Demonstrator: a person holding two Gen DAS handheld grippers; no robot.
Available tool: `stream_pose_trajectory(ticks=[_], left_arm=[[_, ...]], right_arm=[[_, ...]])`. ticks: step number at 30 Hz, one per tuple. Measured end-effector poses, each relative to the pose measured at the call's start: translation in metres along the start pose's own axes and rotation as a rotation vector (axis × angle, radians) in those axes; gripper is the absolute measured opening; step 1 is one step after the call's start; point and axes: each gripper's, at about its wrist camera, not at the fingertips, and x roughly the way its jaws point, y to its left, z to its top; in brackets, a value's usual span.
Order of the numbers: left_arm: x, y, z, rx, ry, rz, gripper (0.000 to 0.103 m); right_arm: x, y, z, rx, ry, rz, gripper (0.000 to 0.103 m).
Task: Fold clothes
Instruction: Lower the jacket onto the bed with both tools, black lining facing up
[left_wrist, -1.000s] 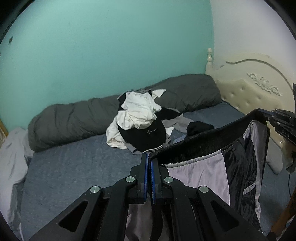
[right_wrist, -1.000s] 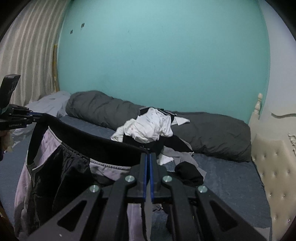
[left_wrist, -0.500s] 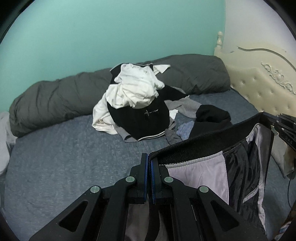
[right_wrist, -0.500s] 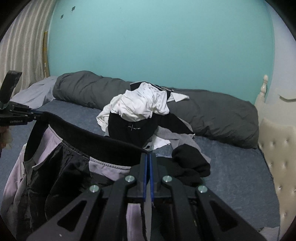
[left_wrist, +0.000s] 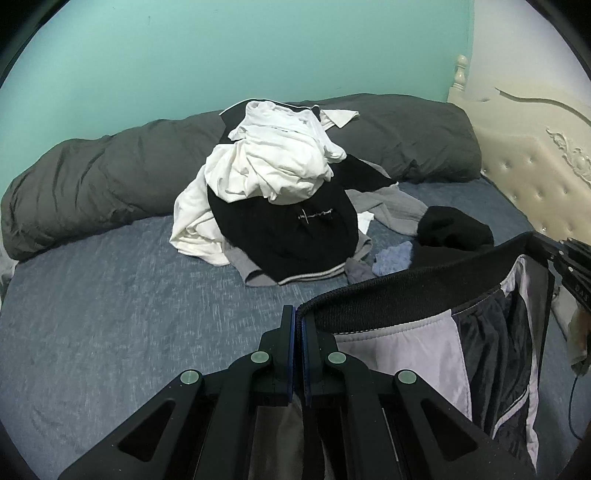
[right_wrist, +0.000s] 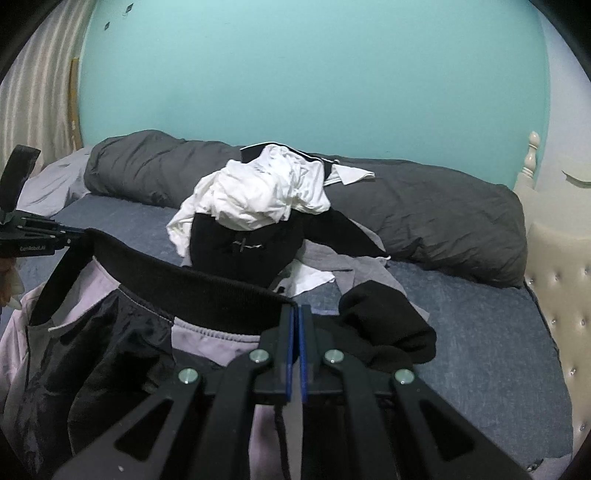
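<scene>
— Both grippers have dropped toward the bed (left_wrist: 110, 332); the clothes pile (left_wrist: 280, 192) looms larger than a second ago.

— What are the fingers doing?

— The left gripper (left_wrist: 297, 325) and the right gripper (right_wrist: 295, 321) are each clenched on one end of the black waistband (right_wrist: 177, 284). The black-and-lilac garment (left_wrist: 424, 354) hangs stretched between them, above the blue sheet, just in front of the pile.

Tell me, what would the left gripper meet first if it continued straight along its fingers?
Probably the bare blue-grey bed sheet, short of the heaped clothes pile. The left gripper points downward; depth is uncertain.
</scene>
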Motion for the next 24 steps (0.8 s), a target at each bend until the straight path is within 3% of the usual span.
stream_pose_trajectory(ticks=[5,8,13,17,19,20,22,24], left_arm=[[0.025,-0.004,0.011,0.01,-0.005,-0.001,0.003],[0.051,-0.007,0.0,0.004,0.04,-0.02,0.004],[0.085,-0.001,-0.032,-0.031,0.124,-0.041,0.008],[0.087,0.011,-0.058,-0.066,0.147,-0.046,0.011],[0.078,0.02,-0.066,-0.086,0.141,-0.058,0.031],[0.074,0.024,-0.069,-0.097,0.136,-0.064,0.036],[0.064,0.032,-0.074,-0.114,0.138,-0.075,0.04],[0.051,0.04,-0.081,-0.134,0.141,-0.091,0.04]], right_arm=[[0.026,-0.008,-0.003,0.017,0.023,-0.028,0.002],[0.048,-0.012,-0.019,0.037,0.087,-0.036,0.002],[0.073,-0.005,-0.053,0.022,0.178,0.008,0.002],[0.082,-0.007,-0.065,0.108,0.205,0.087,0.003],[0.081,-0.005,-0.068,0.121,0.208,0.097,0.01],[0.08,-0.003,-0.069,0.116,0.209,0.088,0.014],[0.075,0.002,-0.071,0.087,0.219,0.051,0.034],[0.067,0.0,-0.074,0.084,0.214,0.037,0.04]])
